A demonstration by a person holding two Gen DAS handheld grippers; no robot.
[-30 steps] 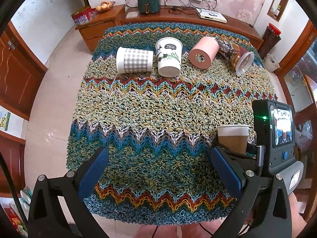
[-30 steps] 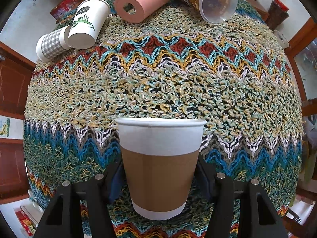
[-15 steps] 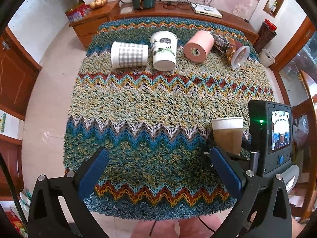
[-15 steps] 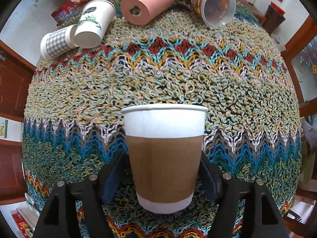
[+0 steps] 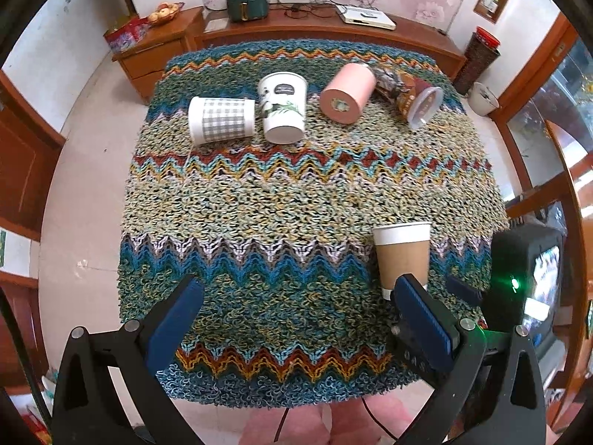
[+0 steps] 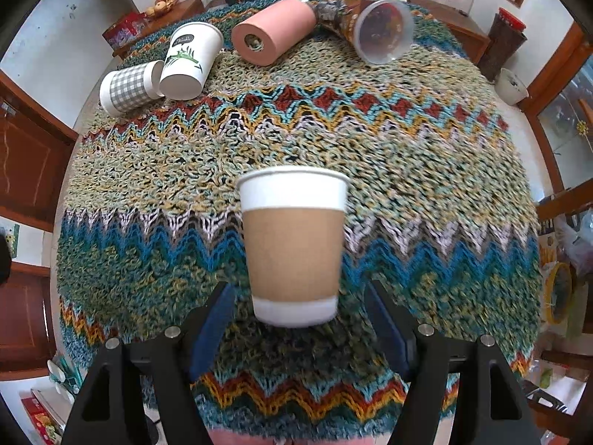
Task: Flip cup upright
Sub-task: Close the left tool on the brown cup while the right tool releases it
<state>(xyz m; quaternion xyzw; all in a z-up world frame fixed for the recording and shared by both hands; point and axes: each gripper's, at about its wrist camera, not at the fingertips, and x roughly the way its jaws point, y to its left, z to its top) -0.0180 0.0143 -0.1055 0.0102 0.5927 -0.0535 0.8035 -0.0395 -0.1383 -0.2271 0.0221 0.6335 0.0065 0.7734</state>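
A brown paper cup with a white rim (image 6: pixel 292 244) stands upright on the knitted zigzag cloth (image 6: pixel 426 170); it also shows in the left wrist view (image 5: pixel 403 256). My right gripper (image 6: pixel 300 319) is open, its fingers apart on either side of the cup's base and a little behind it, not touching. My left gripper (image 5: pixel 296 311) is open and empty over the cloth's near edge, left of the cup.
At the far side lie a checked cup (image 5: pixel 221 120), a white leaf-print cup (image 5: pixel 283 106), a pink cup (image 5: pixel 347 93) and a clear patterned cup (image 5: pixel 415 99), all on their sides. A wooden sideboard (image 5: pixel 333 26) stands behind the table.
My right gripper has opened, let go of the brown cup and drawn back from it. The cup stays upright on the cloth. My left gripper has pulled back and up.
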